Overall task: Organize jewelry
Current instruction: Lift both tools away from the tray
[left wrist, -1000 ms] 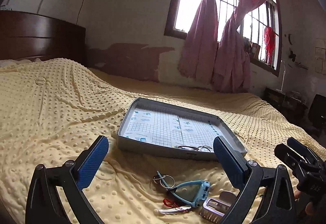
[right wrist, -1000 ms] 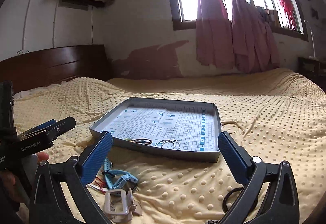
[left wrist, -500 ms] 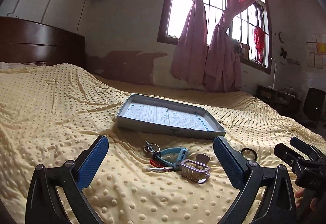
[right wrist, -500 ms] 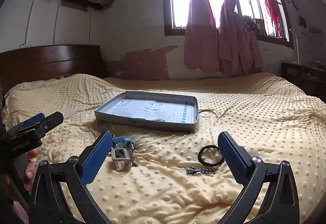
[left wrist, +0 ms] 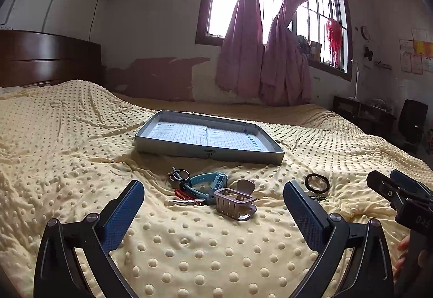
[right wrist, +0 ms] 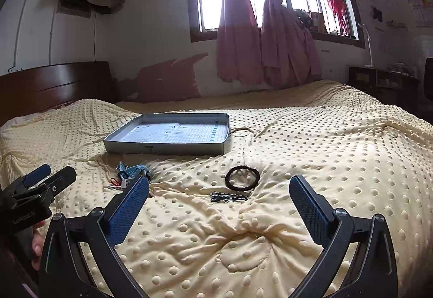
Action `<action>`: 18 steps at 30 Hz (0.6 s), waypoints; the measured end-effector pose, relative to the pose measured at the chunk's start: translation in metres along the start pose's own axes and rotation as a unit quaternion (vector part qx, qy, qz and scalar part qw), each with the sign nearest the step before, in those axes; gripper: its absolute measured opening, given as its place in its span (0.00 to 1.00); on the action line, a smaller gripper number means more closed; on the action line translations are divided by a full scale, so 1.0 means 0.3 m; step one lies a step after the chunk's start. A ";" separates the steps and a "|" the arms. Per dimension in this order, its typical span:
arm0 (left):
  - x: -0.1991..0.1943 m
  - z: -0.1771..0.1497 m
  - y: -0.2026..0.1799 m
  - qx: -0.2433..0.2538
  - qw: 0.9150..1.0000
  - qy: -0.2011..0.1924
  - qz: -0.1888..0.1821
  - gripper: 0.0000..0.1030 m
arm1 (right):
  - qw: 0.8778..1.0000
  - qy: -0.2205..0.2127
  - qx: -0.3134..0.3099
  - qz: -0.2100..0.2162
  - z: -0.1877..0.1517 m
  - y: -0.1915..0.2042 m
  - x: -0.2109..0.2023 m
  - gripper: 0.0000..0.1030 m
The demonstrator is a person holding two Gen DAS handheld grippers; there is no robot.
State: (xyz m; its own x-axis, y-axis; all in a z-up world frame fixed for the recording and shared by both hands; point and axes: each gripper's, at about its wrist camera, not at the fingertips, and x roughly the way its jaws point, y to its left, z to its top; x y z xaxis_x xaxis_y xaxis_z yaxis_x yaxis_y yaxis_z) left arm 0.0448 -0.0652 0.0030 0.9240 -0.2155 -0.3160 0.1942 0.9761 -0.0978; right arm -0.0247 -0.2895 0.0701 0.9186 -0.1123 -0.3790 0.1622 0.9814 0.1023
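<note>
Two grippers: the left gripper [left wrist: 213,206] and the right gripper [right wrist: 219,203] are both hovering low over the bed, each with its blue-padded jaws spread wide and gripping nothing.
Bed: a yellow dotted blanket [left wrist: 67,141] is covering it.
Tray: a shallow grey rectangular tray with a gridded paper liner [left wrist: 208,135] is lying flat on the blanket beyond both grippers.
Cluster: a light blue watch strap [left wrist: 205,184], a rose-gold rectangular hair claw [left wrist: 235,203], a silver ring loop [left wrist: 178,175] and a small red piece [left wrist: 180,193] are lying together between the tray and the left gripper, outside the tray.
Hair tie: a black round hair tie [right wrist: 242,178] is lying ahead of the right gripper, apart from the cluster.
Clip: a thin dark metal hair clip [right wrist: 228,196] is lying just beside the hair tie, on its near side.
</note>
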 end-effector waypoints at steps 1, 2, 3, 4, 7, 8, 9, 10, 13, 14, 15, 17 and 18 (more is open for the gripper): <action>0.005 0.006 -0.004 -0.001 1.000 -0.001 0.001 1.00 | 1.000 -0.001 0.001 -0.002 0.003 -0.005 0.004 0.99; 0.010 0.015 -0.007 -0.002 1.000 -0.002 0.002 1.00 | 1.000 -0.002 0.003 -0.004 0.007 -0.004 0.009 0.99; 0.016 0.024 -0.008 -0.003 1.000 -0.003 0.003 1.00 | 1.000 -0.004 0.003 -0.005 0.012 -0.004 0.012 0.99; 0.024 0.033 -0.011 -0.005 1.000 -0.003 0.004 1.00 | 1.000 -0.005 0.004 -0.007 0.017 -0.004 0.018 0.99; 0.054 0.063 -0.012 -0.007 1.000 -0.001 0.010 1.00 | 1.000 -0.003 0.004 -0.011 0.036 -0.011 0.050 0.99; 0.067 0.074 -0.013 -0.008 1.000 0.000 0.012 1.00 | 1.000 -0.001 0.004 -0.012 0.044 -0.013 0.064 0.99; 0.083 0.085 -0.013 -0.008 1.000 0.002 0.013 1.00 | 1.000 0.003 0.005 -0.013 0.052 -0.015 0.080 0.99; 0.101 0.095 -0.014 -0.007 1.000 0.005 0.016 1.00 | 1.000 0.007 0.005 -0.014 0.060 -0.017 0.097 0.99; 0.162 0.119 -0.017 -0.002 1.000 0.022 0.014 1.00 | 1.000 0.023 0.005 -0.014 0.079 -0.021 0.152 0.99; 0.185 0.123 -0.021 0.002 0.999 0.031 0.012 1.00 | 0.999 0.030 0.005 -0.013 0.083 -0.023 0.170 0.99; 0.211 0.126 -0.024 0.008 0.999 0.044 0.007 1.00 | 0.999 0.037 0.007 -0.010 0.085 -0.027 0.189 0.99; 0.258 0.123 -0.031 0.019 0.998 0.068 -0.003 1.00 | 0.999 0.053 0.011 0.002 0.082 -0.035 0.227 0.99; 0.277 0.118 -0.033 0.022 0.997 0.076 -0.009 1.00 | 0.998 0.062 0.015 0.007 0.077 -0.038 0.245 0.99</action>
State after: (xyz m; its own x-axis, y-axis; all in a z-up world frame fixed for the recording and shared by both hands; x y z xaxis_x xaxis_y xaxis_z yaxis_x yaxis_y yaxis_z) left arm 0.1313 -0.0918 0.0111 0.8603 -0.2307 -0.4547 0.2269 0.9718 -0.0636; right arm 0.0493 -0.3124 0.0623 0.8692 -0.0774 -0.4884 0.1625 0.9775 0.1343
